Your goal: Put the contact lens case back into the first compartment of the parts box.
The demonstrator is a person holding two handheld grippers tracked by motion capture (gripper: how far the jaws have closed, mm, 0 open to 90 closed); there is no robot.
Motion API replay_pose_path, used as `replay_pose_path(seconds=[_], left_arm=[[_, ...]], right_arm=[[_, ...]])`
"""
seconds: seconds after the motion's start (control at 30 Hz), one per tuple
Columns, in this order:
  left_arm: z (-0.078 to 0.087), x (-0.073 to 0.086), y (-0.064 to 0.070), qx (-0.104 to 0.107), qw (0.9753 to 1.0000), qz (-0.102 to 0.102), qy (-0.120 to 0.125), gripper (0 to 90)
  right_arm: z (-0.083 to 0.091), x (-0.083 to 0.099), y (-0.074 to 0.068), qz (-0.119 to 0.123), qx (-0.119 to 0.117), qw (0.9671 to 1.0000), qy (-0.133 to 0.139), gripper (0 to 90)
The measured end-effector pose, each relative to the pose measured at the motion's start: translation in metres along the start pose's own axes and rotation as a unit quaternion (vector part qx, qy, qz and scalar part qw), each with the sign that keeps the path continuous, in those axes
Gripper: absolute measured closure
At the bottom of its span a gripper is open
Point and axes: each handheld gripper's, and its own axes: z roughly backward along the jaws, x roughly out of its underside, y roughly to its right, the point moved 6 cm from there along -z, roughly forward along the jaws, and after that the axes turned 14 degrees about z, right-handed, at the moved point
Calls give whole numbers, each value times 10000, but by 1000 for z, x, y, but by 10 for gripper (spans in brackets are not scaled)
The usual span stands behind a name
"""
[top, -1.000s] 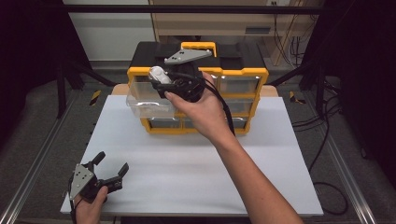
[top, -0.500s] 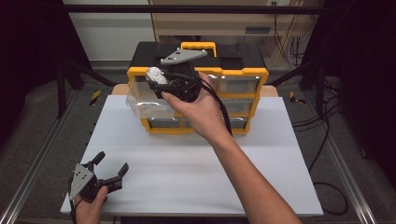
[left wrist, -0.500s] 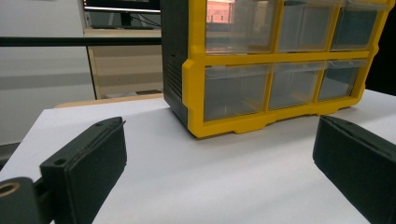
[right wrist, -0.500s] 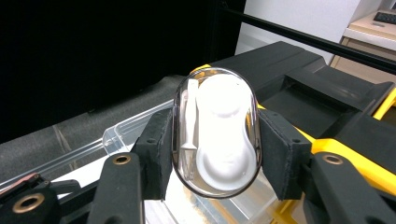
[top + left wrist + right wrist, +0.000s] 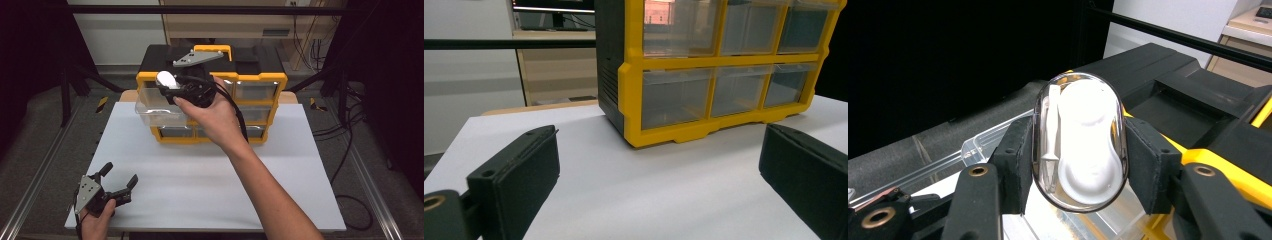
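Clear oval case [image 5: 1080, 142], clamped between your right gripper [image 5: 1079, 160] jaws above the pulled-out drawer [image 5: 157, 111], may slip on its smooth curved sides; left gripper [image 5: 116, 181] rests wide open.

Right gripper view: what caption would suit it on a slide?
Right gripper clamps a clear oval case above the pulled-out drawer of a yellow organizer.

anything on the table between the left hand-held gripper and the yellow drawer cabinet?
Nothing: in the left gripper view, bare white table runs from the open left hand-held gripper to the yellow drawer cabinet. The high view shows the same.
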Motion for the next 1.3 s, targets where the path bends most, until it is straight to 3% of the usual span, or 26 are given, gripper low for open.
replay_pose_path(seconds=[0.87,1.3], left_arm=[[-3,2,3,48,10000,-6,-49,26],[-3,4,4,59,10000,-17,-78,25]], right_arm=[[-17,2,-2,-78,-154,9994,-308,490],[-21,5,-1,-89,-121,9989,-447,490]])
